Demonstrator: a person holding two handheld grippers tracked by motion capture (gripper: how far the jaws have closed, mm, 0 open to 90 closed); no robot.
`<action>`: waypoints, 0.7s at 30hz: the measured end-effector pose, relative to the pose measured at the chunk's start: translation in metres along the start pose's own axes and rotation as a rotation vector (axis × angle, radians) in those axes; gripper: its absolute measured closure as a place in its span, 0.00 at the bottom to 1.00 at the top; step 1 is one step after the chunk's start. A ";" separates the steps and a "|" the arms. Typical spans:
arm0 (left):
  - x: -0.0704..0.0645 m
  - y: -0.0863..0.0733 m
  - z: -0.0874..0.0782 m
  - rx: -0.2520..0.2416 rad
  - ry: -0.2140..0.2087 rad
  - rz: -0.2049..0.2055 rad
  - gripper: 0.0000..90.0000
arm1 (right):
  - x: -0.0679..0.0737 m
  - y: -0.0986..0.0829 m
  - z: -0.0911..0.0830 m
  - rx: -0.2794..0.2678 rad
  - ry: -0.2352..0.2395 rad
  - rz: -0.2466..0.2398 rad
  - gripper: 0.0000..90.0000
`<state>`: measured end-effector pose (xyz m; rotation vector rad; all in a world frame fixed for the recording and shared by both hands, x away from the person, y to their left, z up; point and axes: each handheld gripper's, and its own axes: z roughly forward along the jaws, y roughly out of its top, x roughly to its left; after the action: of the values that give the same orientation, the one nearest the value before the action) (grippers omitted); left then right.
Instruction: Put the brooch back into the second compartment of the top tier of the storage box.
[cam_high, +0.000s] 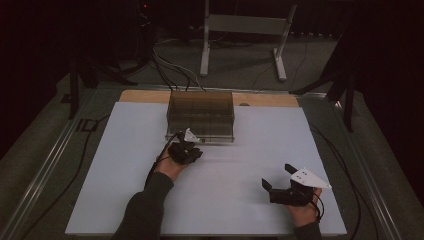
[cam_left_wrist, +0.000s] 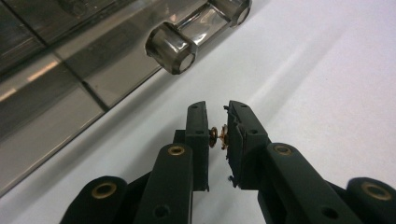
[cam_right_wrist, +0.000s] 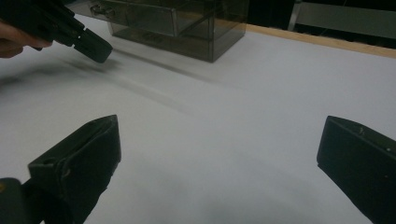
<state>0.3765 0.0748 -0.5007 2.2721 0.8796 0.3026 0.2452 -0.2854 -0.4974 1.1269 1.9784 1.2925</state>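
A smoky see-through drawer box (cam_high: 201, 116) stands at the far middle of the white board (cam_high: 125, 165). Its front, with a clear bar handle (cam_left_wrist: 170, 46), fills the upper left of the left gripper view. My left gripper (cam_high: 192, 146) hovers just in front of the box's lower front edge. Its jaws (cam_left_wrist: 218, 109) are drawn together to a thin slit with nothing between them, a short way below and to the right of the handle. My right gripper (cam_high: 276, 176) rests low over the board at the near right, open wide and empty (cam_right_wrist: 219, 126). The box (cam_right_wrist: 187, 28) and the left gripper (cam_right_wrist: 91, 44) lie beyond it.
The board lies on a wooden tabletop (cam_high: 265, 99) whose far edge shows behind the box. Cables (cam_high: 172, 70) and a metal stand (cam_high: 245, 30) are on the floor beyond. A cable (cam_high: 345, 165) runs along the board's right side.
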 end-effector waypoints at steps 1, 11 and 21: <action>0.000 0.000 -0.001 0.001 -0.002 0.002 0.89 | 0.000 0.000 0.000 0.000 -0.001 0.001 0.00; 0.002 0.002 -0.013 -0.002 -0.008 -0.003 0.89 | 0.000 0.000 0.001 0.001 0.001 0.000 0.00; 0.001 0.005 -0.023 0.002 -0.016 0.015 0.89 | 0.000 0.000 0.001 0.004 0.000 -0.001 0.00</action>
<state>0.3699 0.0844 -0.4797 2.2809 0.8561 0.2902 0.2455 -0.2850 -0.4979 1.1275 1.9817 1.2888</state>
